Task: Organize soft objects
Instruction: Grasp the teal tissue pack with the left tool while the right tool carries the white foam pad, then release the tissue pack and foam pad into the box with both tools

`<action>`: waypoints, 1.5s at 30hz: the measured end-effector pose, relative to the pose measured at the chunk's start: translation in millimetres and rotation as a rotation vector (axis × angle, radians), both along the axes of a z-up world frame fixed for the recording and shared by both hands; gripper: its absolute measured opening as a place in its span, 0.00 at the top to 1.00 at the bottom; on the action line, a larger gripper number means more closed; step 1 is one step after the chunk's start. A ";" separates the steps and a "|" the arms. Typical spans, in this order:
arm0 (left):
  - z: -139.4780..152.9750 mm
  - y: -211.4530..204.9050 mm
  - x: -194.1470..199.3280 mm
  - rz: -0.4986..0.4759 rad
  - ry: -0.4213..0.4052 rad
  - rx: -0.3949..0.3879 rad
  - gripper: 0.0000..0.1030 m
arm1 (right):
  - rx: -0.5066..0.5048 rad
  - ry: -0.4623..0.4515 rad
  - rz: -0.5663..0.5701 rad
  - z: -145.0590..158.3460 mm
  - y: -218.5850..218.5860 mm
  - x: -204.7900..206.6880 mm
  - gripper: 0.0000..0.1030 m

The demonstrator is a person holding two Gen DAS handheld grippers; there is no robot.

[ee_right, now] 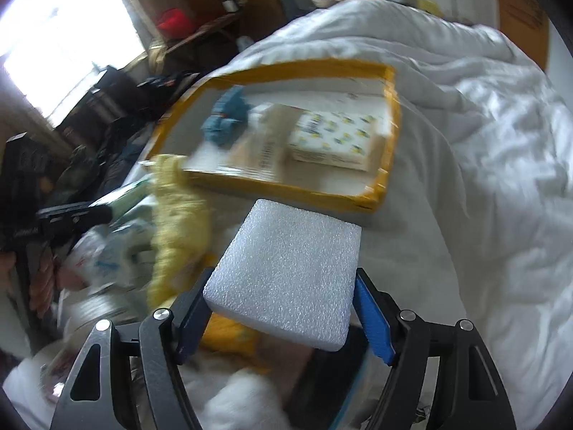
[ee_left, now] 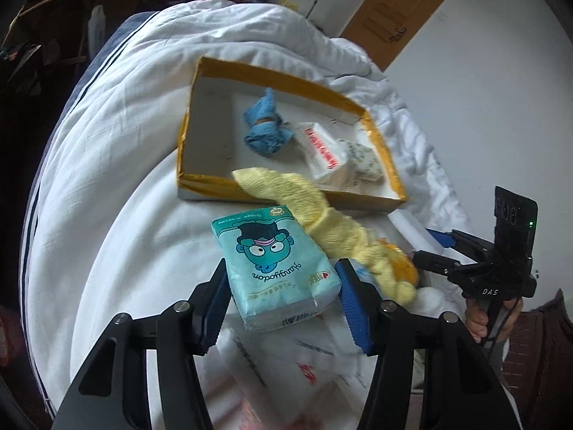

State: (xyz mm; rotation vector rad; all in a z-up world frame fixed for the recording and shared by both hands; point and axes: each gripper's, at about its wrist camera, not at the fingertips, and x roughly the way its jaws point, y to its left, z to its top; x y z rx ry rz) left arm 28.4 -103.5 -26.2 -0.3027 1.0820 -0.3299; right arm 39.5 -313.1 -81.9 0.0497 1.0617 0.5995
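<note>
My left gripper (ee_left: 283, 297) is shut on a teal tissue pack (ee_left: 275, 265) with a cartoon face, held above the bed. My right gripper (ee_right: 283, 308) is shut on a white foam block (ee_right: 286, 272), held in front of the box. The right gripper also shows in the left wrist view (ee_left: 440, 247). A shallow cardboard box (ee_left: 272, 71) with yellow taped rims lies on the white duvet; it also shows in the right wrist view (ee_right: 297, 190). Inside it are a blue cloth bundle (ee_left: 263, 125), a white packet with red print (ee_left: 326, 154) and a patterned tissue pack (ee_right: 336, 139). A yellow knitted cloth (ee_left: 304, 200) drapes over the box's near rim.
White plastic bags (ee_left: 286, 369) and a pile of soft items lie under my left gripper. The white duvet (ee_left: 118, 165) covers the bed. A wooden door (ee_left: 404, 10) stands behind the bed on the right. Cluttered furniture (ee_right: 193, 28) stands beyond the bed's far side.
</note>
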 end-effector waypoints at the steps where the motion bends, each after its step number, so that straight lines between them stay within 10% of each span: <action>1: 5.6 -0.3 -2.6 -0.001 -0.019 -0.007 0.45 | 0.008 -0.021 0.023 8.9 2.3 -5.1 0.25; 16: 40.2 -16.9 59.5 0.095 -0.230 0.063 0.45 | 0.140 -0.160 -0.135 49.5 16.9 42.1 0.24; 33: -8.9 -6.9 127.9 0.176 -0.109 0.105 0.44 | 0.068 -0.147 -0.217 15.3 52.2 108.8 0.23; 45: 3.9 7.1 110.9 0.165 -0.107 -0.023 0.17 | 0.046 -0.244 -0.205 39.5 53.1 90.1 0.09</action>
